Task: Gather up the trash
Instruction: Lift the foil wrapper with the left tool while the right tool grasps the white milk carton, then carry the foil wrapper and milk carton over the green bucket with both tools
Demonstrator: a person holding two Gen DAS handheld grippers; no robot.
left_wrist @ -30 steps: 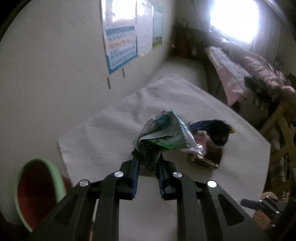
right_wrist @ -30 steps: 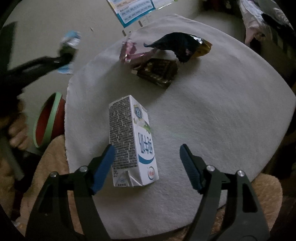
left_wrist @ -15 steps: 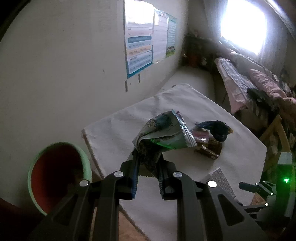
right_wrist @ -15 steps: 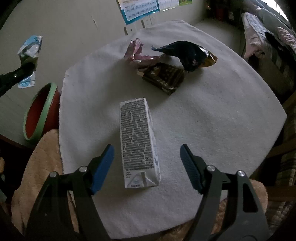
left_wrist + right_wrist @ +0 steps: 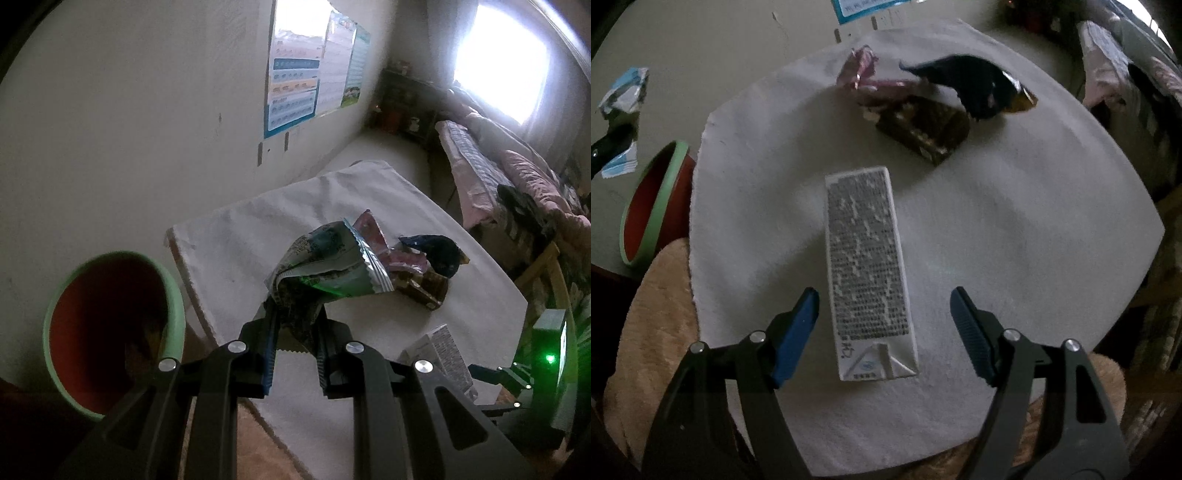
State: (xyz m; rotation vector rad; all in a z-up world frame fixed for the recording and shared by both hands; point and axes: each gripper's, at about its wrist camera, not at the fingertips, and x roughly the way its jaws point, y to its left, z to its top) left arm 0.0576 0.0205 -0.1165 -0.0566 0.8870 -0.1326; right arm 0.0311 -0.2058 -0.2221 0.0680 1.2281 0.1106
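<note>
Pale wall (image 5: 129, 110) with posters (image 5: 295, 92), bright window (image 5: 498, 70), bed (image 5: 517, 177).

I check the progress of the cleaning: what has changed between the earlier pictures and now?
The left hand-held gripper, shut on the crumpled wrapper, has carried it sideways toward the green-rimmed bin. The right hand-held gripper has lined up over the milk carton, and its jaws are closing around it, not yet touching. The carton and the other wrappers stayed on the white cloth.
</note>
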